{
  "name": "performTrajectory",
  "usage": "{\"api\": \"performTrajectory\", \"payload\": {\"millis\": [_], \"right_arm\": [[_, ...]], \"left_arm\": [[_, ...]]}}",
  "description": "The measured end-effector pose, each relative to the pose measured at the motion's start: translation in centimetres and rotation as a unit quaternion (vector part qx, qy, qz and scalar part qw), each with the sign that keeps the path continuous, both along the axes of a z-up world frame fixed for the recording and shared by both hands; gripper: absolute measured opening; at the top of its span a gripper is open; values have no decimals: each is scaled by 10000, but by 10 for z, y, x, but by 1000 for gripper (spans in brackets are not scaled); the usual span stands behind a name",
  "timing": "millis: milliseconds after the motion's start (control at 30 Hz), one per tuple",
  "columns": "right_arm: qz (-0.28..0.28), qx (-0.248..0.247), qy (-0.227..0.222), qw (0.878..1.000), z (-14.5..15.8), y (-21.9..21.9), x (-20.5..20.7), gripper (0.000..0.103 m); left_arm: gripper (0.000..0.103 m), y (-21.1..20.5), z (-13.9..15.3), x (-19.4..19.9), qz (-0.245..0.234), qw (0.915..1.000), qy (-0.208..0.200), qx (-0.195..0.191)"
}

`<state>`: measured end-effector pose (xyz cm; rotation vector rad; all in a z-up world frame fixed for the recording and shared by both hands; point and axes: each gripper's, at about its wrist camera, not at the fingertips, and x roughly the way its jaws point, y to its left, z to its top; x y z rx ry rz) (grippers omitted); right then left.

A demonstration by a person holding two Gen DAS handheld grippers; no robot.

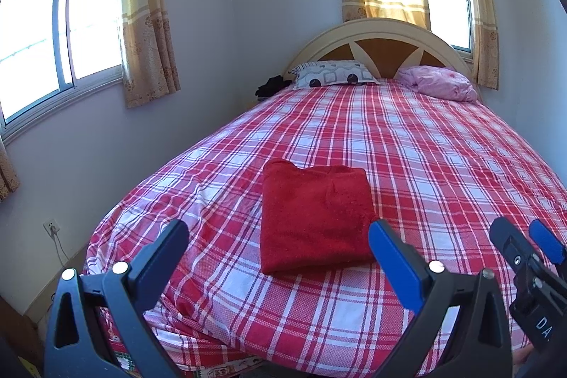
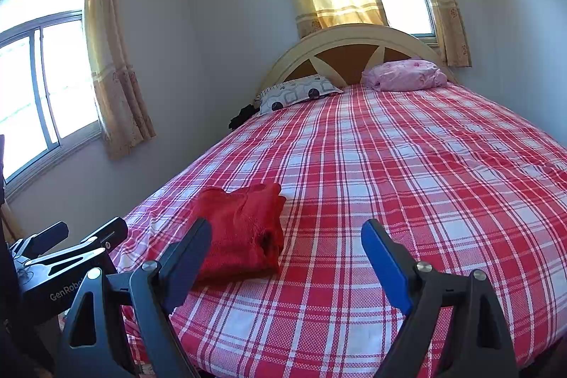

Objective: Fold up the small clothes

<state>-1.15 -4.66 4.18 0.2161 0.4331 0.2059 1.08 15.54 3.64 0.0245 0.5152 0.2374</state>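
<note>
Red sweater (image 1: 315, 218) lies folded on the bed (image 1: 443, 165) at twelve o'clock; my left gripper (image 1: 278, 247) and right gripper (image 2: 285, 245) gape apart, empty. Folding looks finished; next, probably tidying edges.

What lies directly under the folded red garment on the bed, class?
The red garment rests on the red-and-white plaid bedsheet, which shows all around it. The sheet beneath it is covered, so anything tucked under or inside the folds cannot be seen.

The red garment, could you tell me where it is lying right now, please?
The folded red garment lies on the plaid bedspread near the bed's foot, towards the window-side edge, just ahead of the open left tongs.
</note>
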Motion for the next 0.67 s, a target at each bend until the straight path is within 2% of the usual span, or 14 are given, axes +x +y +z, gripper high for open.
{"api": "performTrajectory", "payload": {"millis": [333, 667], "right_arm": [[11, -5, 44, 10000, -3, 0, 1, 87], [15, -2, 55, 10000, -4, 0, 1, 87]], "left_arm": [[103, 9, -4, 4, -302, 9978, 143, -565], [103, 1, -2, 1, -141, 9998, -17, -116]]}}
